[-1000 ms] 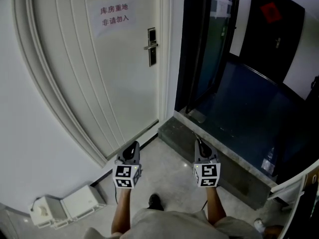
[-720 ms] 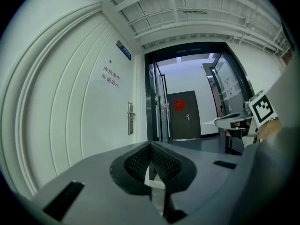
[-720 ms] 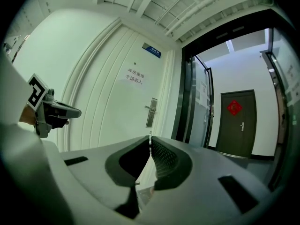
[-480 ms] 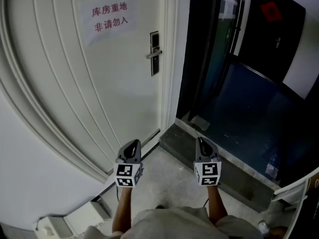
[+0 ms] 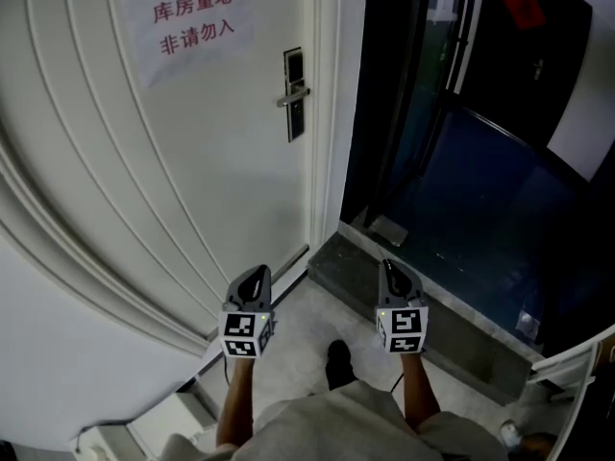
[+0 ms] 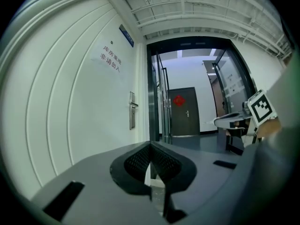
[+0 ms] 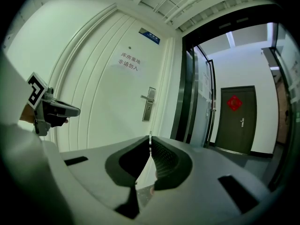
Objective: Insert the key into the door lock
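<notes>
Both forearms reach forward, level and side by side. The left gripper [image 5: 255,275] has its jaws pressed together on nothing. The right gripper [image 5: 388,269] pinches a thin metal sliver, the key [image 7: 150,135]. The door lock [image 5: 294,94] sits well ahead of both grippers and higher. The door looms closer than a second ago. Only the key's tip shows, so I can't make out its shape.

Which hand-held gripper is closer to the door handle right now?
Left, narrowly. The left hand-held gripper is low in front of the white door, below the door handle; the right hand-held gripper is off to the handle's right, before the dark doorway.
</notes>
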